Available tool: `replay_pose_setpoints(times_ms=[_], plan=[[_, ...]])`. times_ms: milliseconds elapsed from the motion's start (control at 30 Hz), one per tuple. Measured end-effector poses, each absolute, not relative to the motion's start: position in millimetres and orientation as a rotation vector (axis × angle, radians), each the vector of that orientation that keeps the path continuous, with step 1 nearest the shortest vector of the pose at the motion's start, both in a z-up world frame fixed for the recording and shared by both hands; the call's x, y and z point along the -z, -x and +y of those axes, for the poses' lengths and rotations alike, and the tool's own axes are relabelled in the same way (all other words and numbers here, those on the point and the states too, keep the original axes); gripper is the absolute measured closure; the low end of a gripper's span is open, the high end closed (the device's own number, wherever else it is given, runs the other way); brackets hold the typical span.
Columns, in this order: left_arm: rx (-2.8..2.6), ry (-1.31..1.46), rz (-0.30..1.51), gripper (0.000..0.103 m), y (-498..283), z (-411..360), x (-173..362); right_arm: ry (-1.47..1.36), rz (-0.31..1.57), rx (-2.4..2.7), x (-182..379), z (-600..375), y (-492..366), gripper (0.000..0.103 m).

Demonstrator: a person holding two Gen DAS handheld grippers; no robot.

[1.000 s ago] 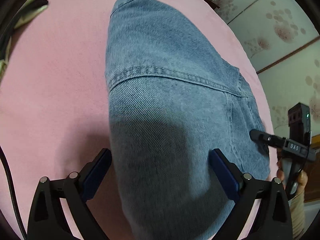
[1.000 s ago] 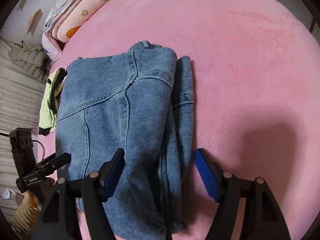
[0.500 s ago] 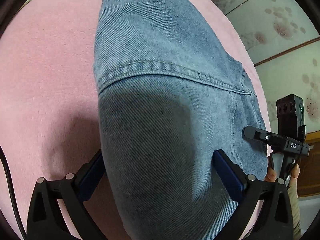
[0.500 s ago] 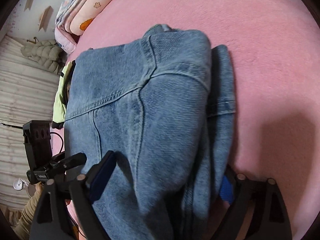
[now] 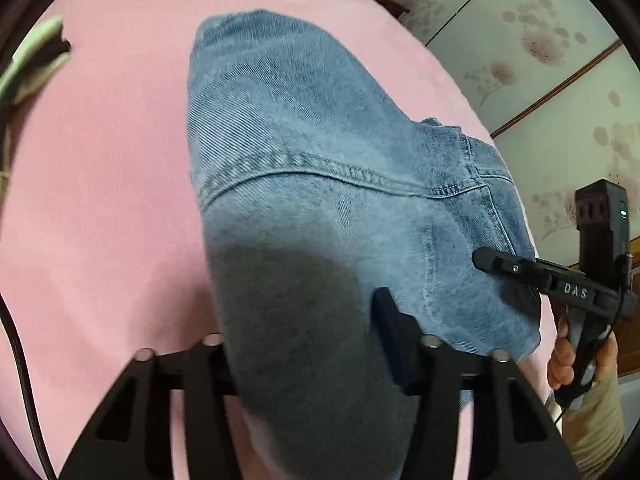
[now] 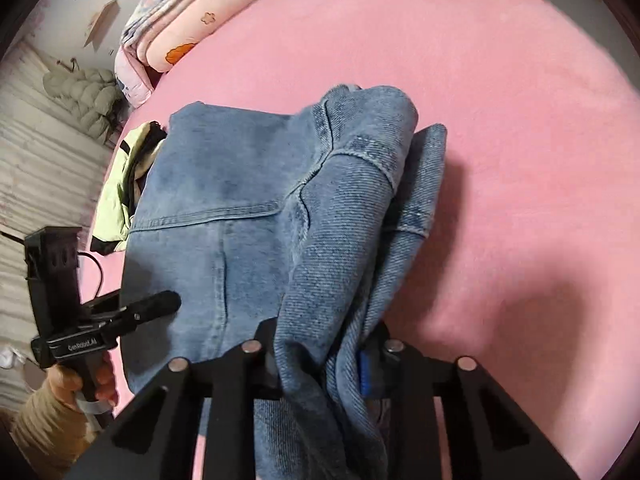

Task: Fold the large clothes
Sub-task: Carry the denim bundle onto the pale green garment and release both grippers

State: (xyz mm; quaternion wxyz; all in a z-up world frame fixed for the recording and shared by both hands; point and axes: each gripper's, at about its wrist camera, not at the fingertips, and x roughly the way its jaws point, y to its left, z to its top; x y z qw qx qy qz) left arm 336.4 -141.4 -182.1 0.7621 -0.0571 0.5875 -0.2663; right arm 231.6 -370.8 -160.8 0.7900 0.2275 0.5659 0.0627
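**Denim garment clamped at both near edges**

Folded blue denim garment (image 5: pixel 320 184) lying on pink bed cover (image 5: pixel 100 200), spread across its middle. Washed, mid-blue twill with a visible diagonal weave. Double-stitched seam running crosswise over the top layer in the left wrist view; second seam running down from it toward the near edge. Darker patches and shadow over the near part of the cloth.

In the right wrist view, denim garment (image 6: pixel 240 208) flat on its left part, bunched into thick vertical folds on its right part. Narrower folded layer showing past the right edge of the top layer, resting on pink bed cover (image 6: pixel 520 120).

Left gripper (image 5: pixel 304 344): fingers drawn in against a thick fold of the denim, pinching it at the near edge. Right gripper (image 6: pixel 320 356): fingers likewise closed on the bunched folds, blue pad (image 6: pixel 364 372) pressed to the cloth.

Yellow-green garment (image 6: pixel 116 192) lying just beside the far left corner of the denim, partly tucked under it. Stacked floral quilts (image 6: pixel 188 28) beyond the denim, at the far left edge of the bed cover. Padded grey-green jacket (image 6: pixel 84 96) farther left of the quilts.
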Motion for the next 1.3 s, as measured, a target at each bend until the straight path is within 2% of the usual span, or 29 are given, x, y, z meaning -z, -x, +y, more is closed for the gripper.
replay_pose_setpoints(times_ms=[200, 500, 700, 900, 1100, 1200, 1300], plan=[[0.543, 0.014, 1.197, 0.06, -303.4, -101.8, 128.3, -0.421, 1.185, -0.113, 114.7, -319.5, -206.1, 0.083], [0.463, -0.001, 1.18, 0.062, -280.2, 16.3, 57.3, -0.466, 1.167, -0.235, 70.3, -210.3, -194.5, 0.084], [0.412, -0.012, 1.112, 0.062, -304.4, 95.3, 8.3, -0.45, 1.098, -0.334, 24.1, -135.5, -244.6, 0.084], [0.376, -0.034, 1.046, 0.061, -379.9, 163.2, -30.0, -0.441, 1.004, -0.377, -8.0, -76.0, -327.7, 0.084], [0.354, -0.031, 0.973, 0.061, -479.7, 226.9, -24.2, -0.478, 0.923, -0.385, -2.0, -20.3, -427.6, 0.084], [0.341, -0.013, 0.978, 0.061, -525.8, 258.2, 8.7, -0.494, 0.912, -0.396, 22.7, 4.9, -475.5, 0.083], [0.32, 0.0, 1.001, 0.06, -555.4, 276.1, 63.5, -0.497, 0.928, -0.4, 65.2, 25.5, -519.5, 0.083]])
